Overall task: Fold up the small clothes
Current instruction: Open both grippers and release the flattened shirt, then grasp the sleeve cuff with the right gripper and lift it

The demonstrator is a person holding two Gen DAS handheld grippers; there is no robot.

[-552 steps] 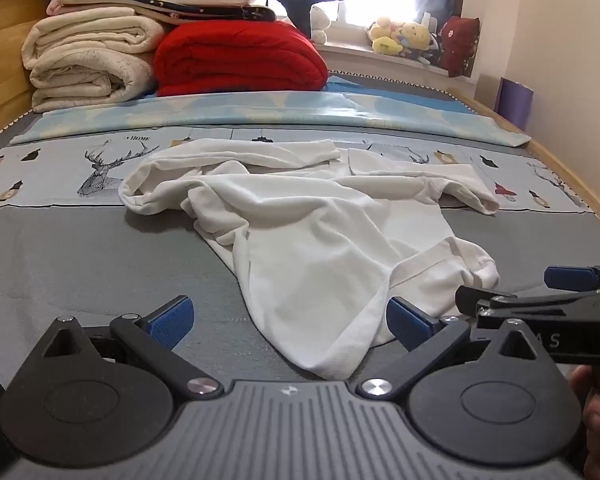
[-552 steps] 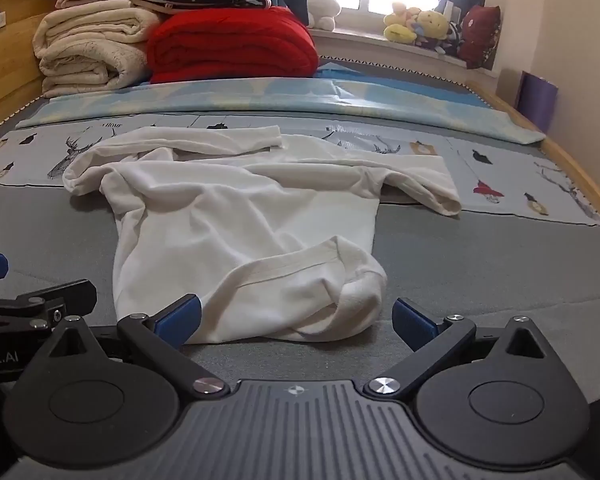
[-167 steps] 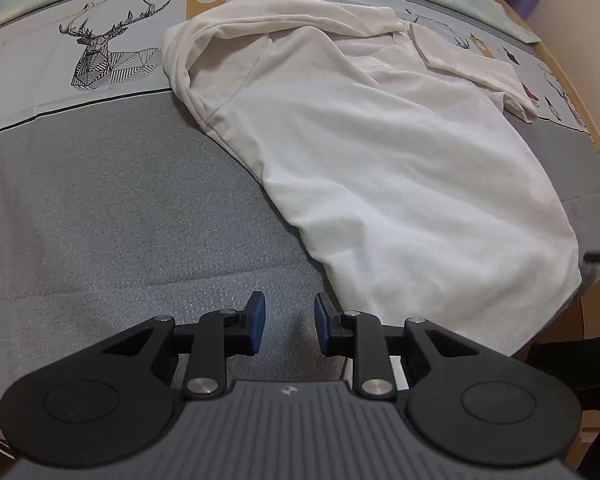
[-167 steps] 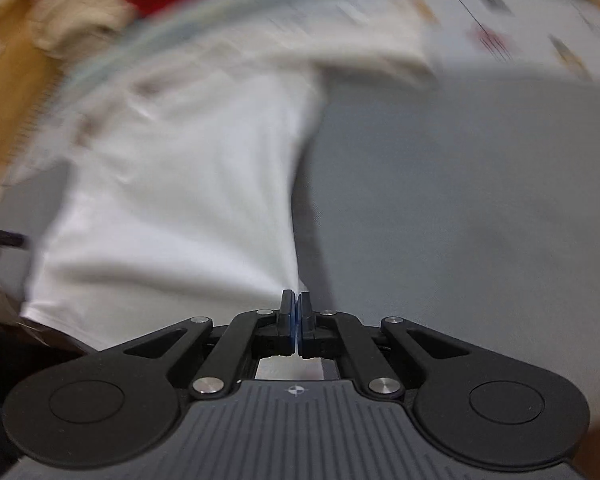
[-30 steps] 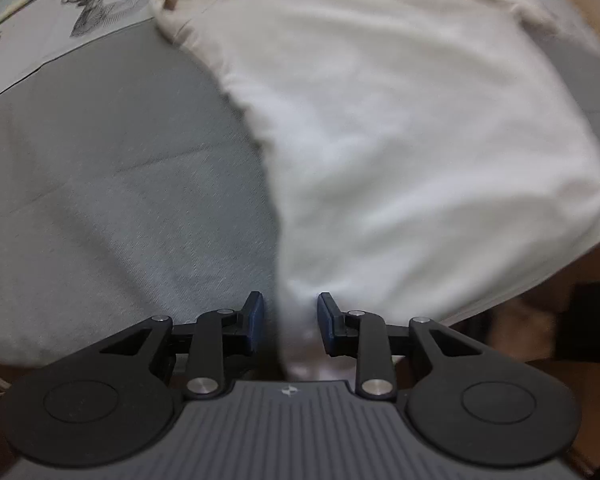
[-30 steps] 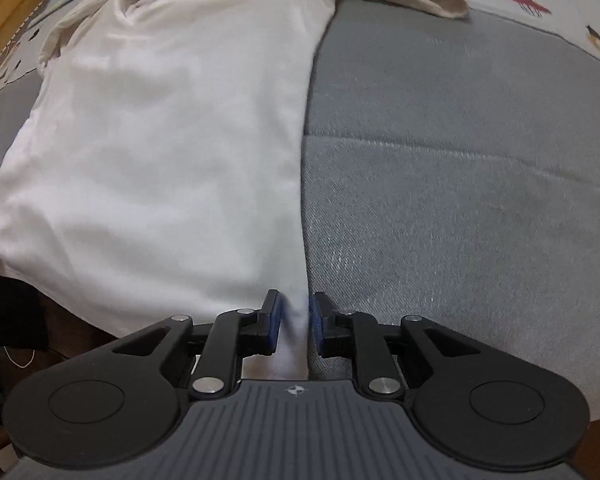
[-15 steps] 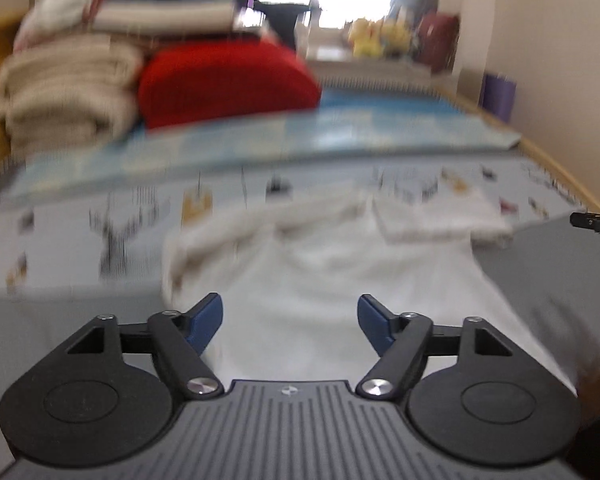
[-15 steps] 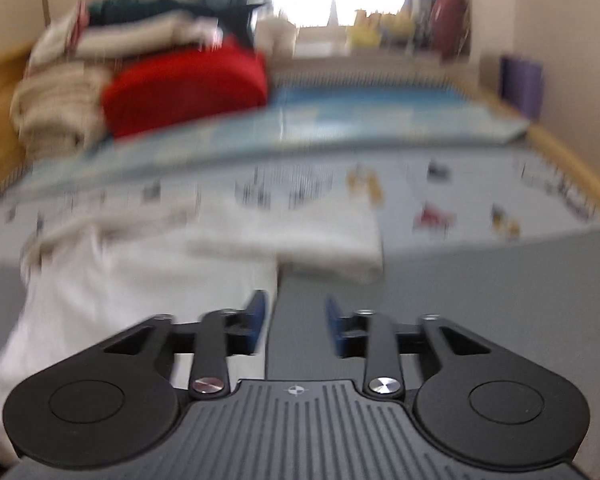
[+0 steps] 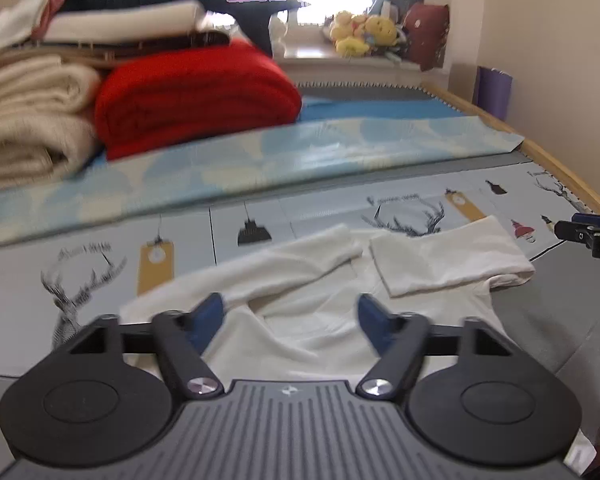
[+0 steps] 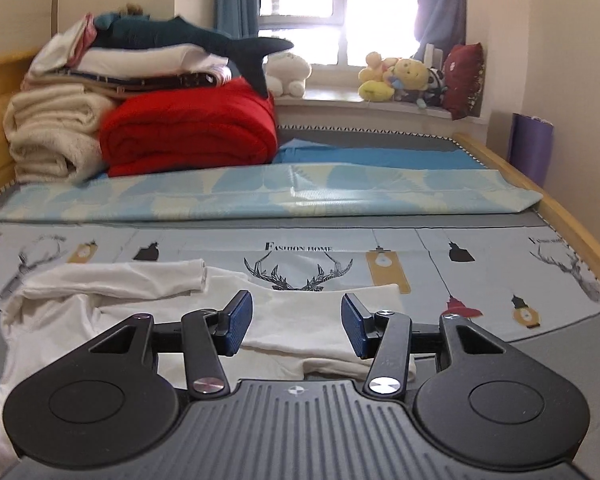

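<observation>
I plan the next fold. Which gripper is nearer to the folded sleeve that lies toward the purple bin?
Right. The right gripper hovers open just above that folded sleeve. The left gripper, also open, hangs over the shirt's collar area, with the sleeve off to its right.

The words "FASHION HOME" are showing in dark capitals on the printed bed sheet (image 10: 300, 240), just above a line-drawn stag's head at the centre of the right wrist view. The same lettering over the other stags on the sheet is blurring beyond reading. At the right edge of the left wrist view, white letters on the other tool (image 9: 592, 232) are showing only a "D".
</observation>
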